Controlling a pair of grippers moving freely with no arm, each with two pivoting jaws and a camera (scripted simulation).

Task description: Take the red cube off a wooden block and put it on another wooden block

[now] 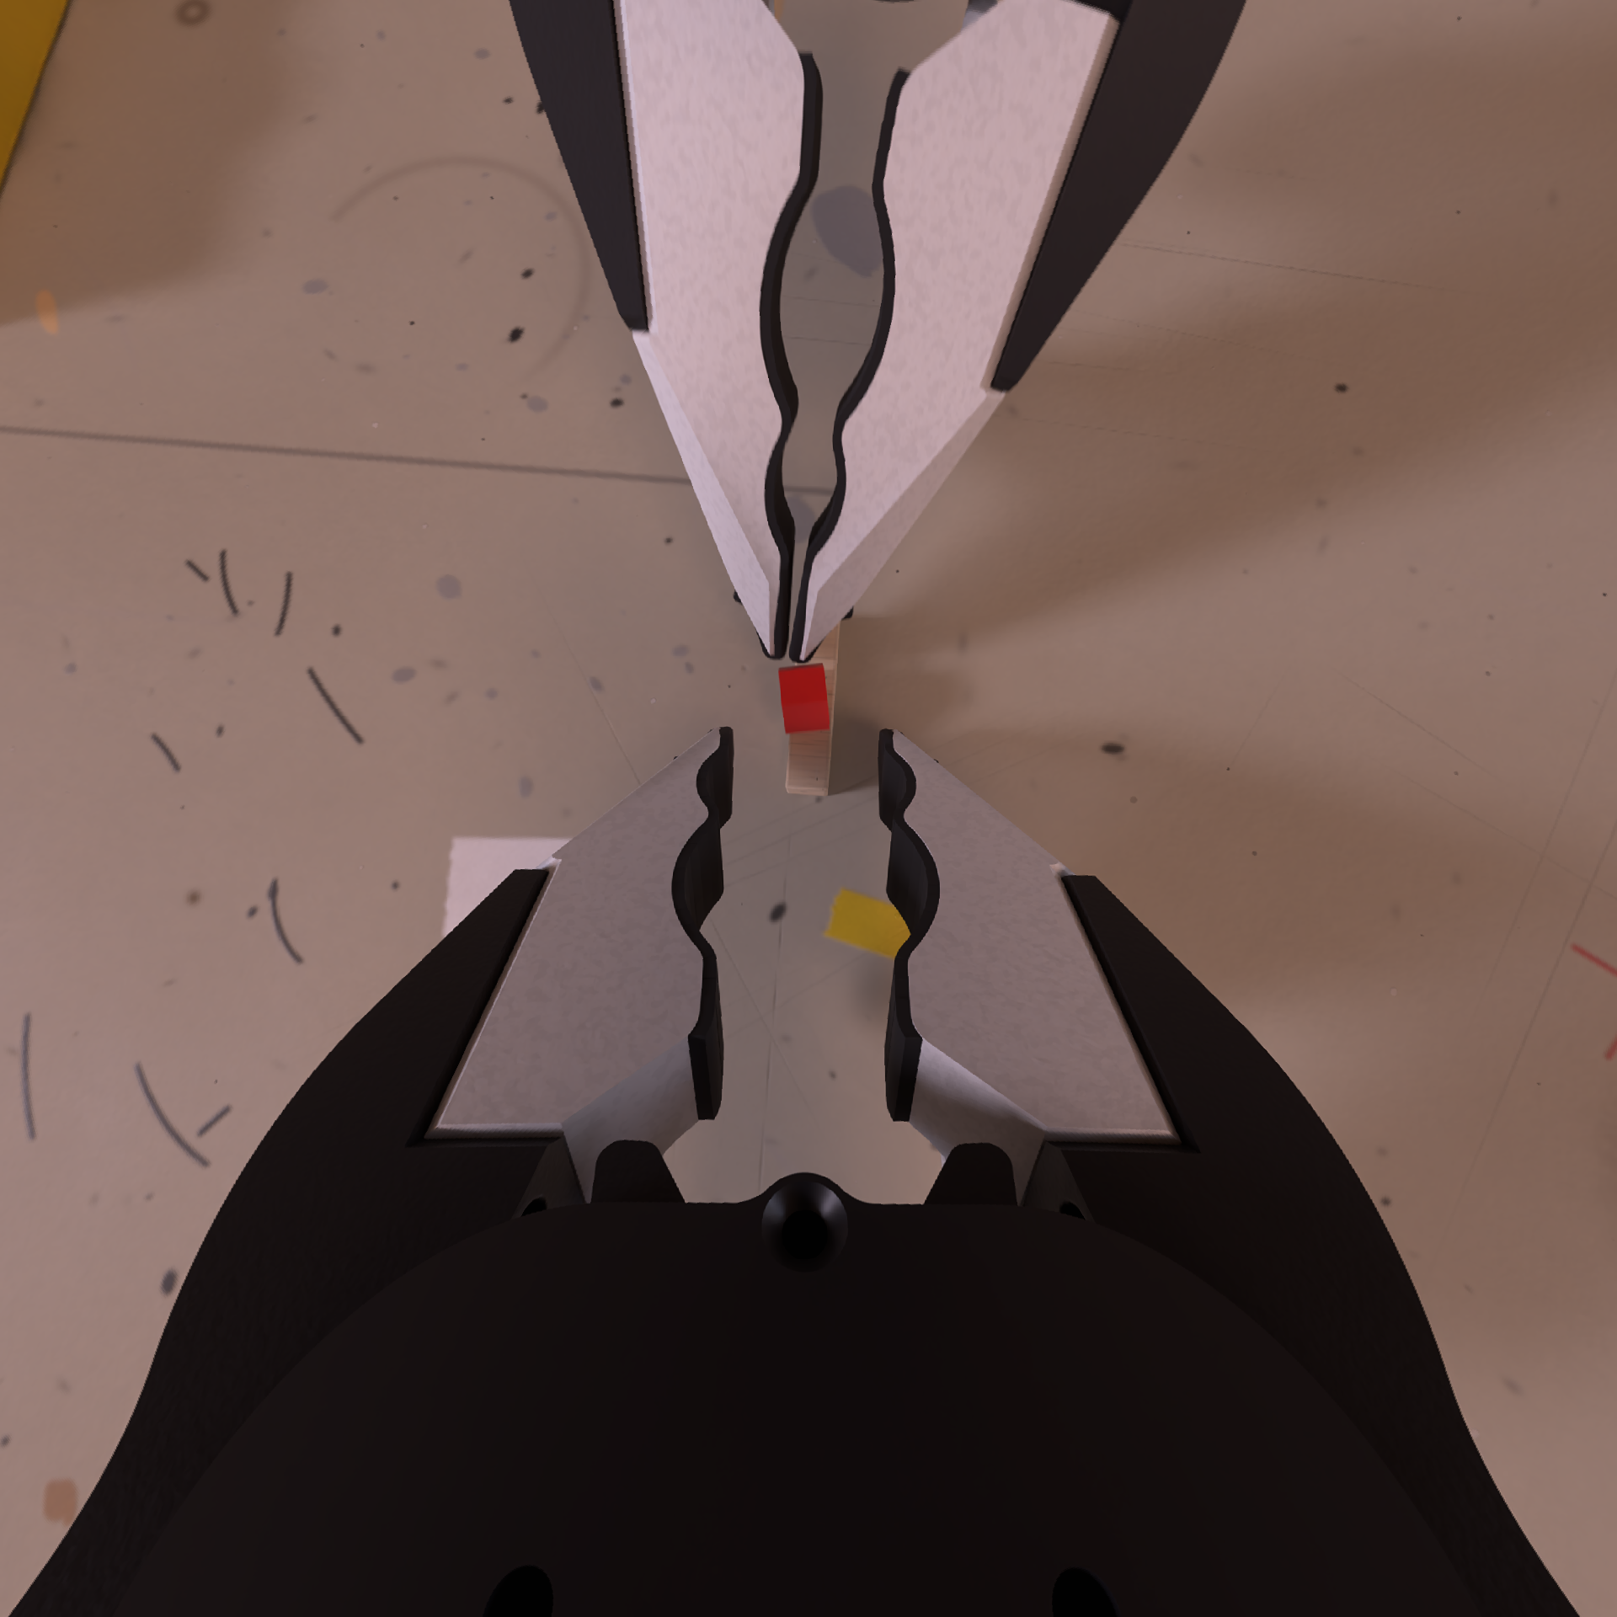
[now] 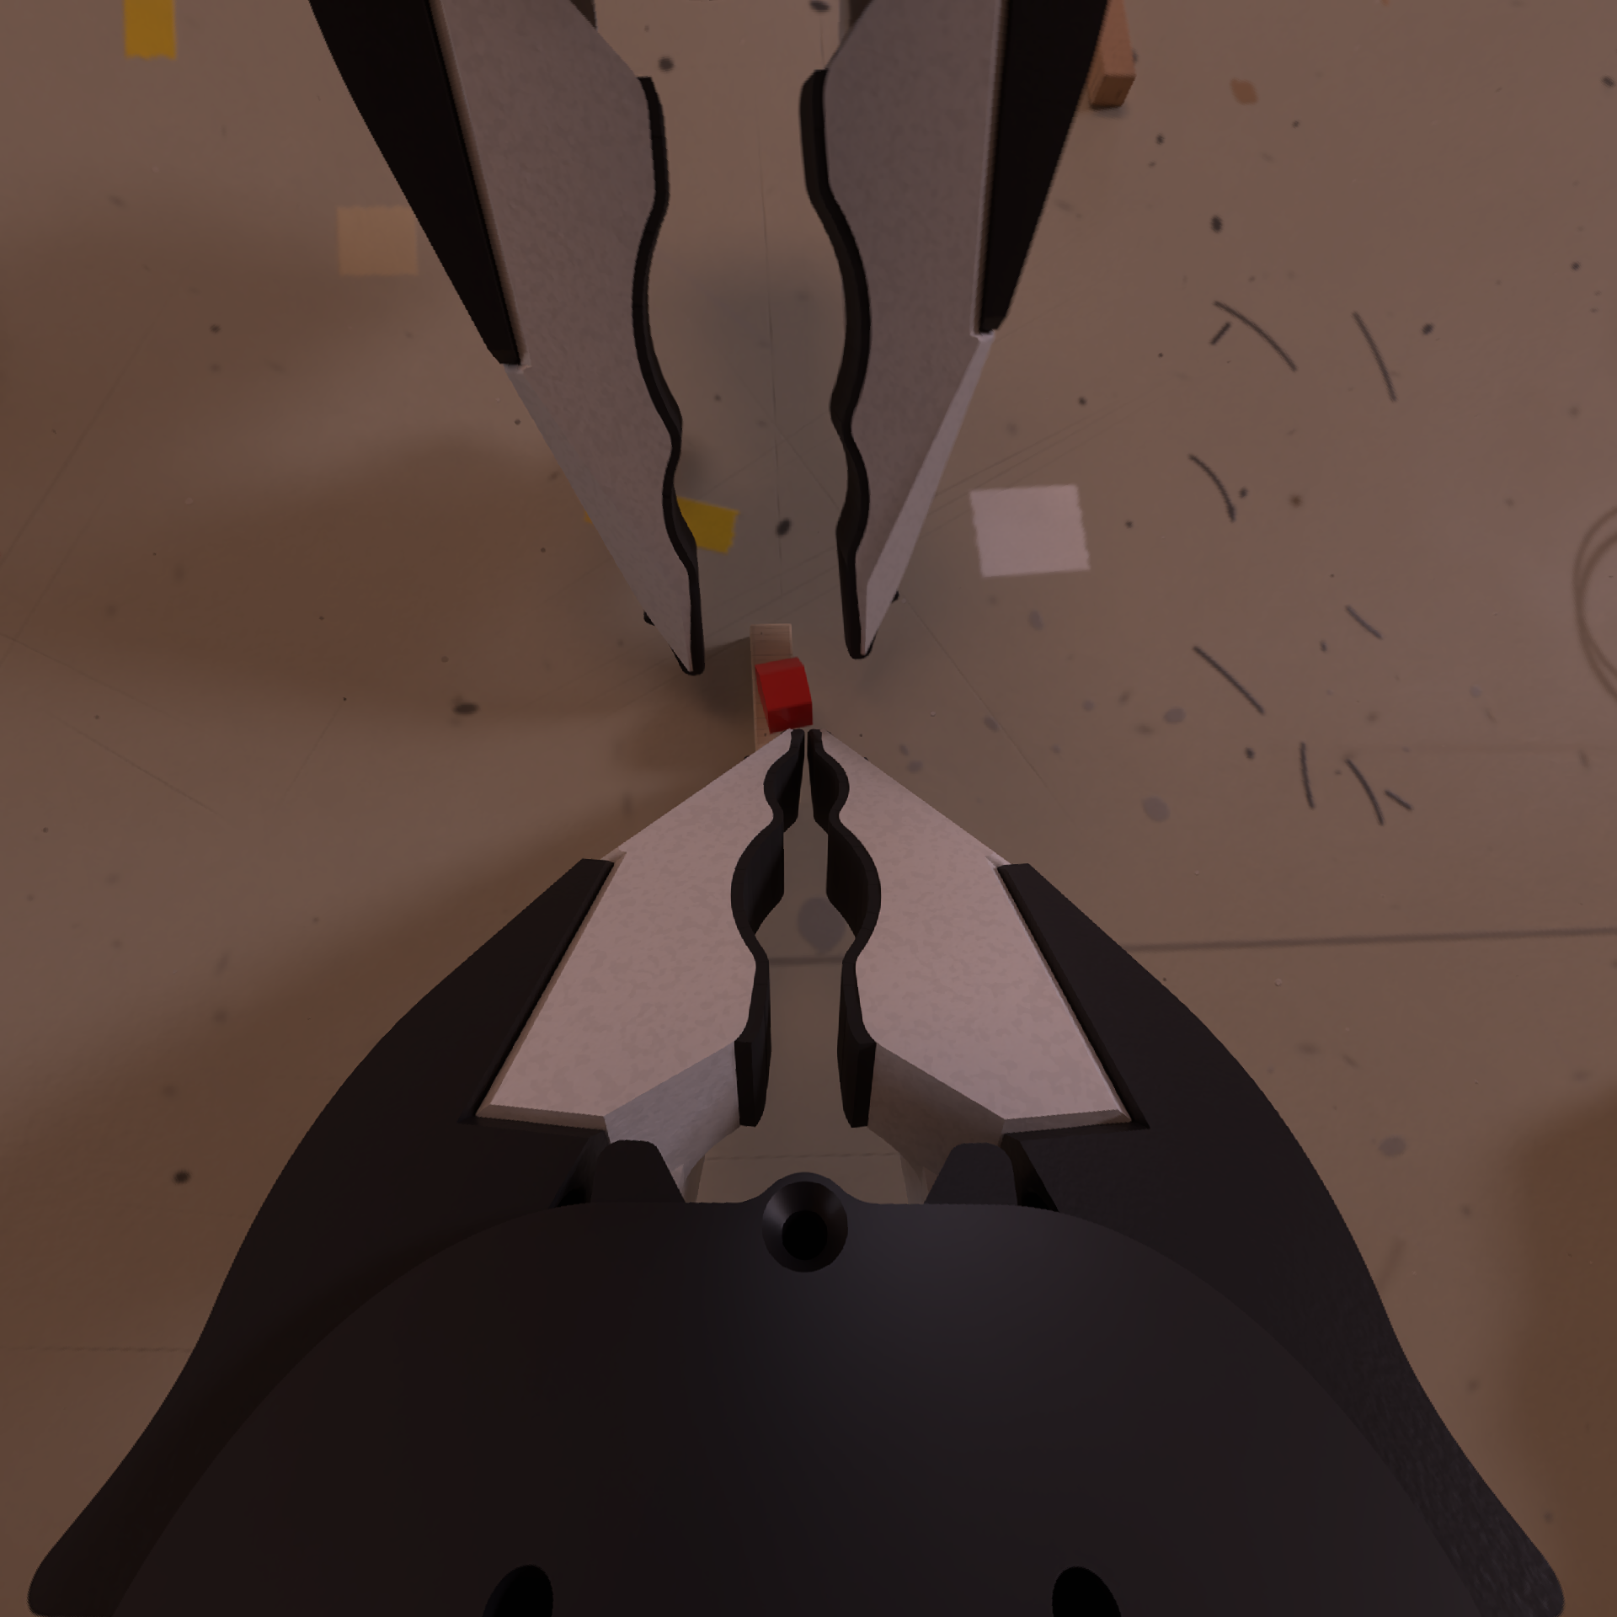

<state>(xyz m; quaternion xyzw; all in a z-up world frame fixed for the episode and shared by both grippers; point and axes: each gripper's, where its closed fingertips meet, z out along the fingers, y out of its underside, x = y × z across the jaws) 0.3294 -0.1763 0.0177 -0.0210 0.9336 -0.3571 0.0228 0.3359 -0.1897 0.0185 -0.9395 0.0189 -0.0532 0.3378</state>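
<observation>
A small red cube (image 1: pixel 803 697) sits on top of a thin, pale wooden block (image 1: pixel 809 770) that stands on the floor. My left gripper (image 1: pixel 805 739) is open and empty, with its fingertips on either side of the block just short of the cube. My right gripper (image 2: pixel 805 735) is shut and empty, with its tips right at the cube (image 2: pixel 781 694) from the opposite side. In the left wrist view it (image 1: pixel 787 652) reaches down from the top. The open left gripper (image 2: pixel 777 658) faces it in the right wrist view, above the block (image 2: pixel 770 643).
A second wooden block (image 2: pixel 1111 70) stands far off at the top right, partly hidden behind the left gripper. Flat patches mark the speckled floor: yellow tape (image 1: pixel 862 923), a white square (image 2: pixel 1028 529), and a tan square (image 2: pixel 376 241).
</observation>
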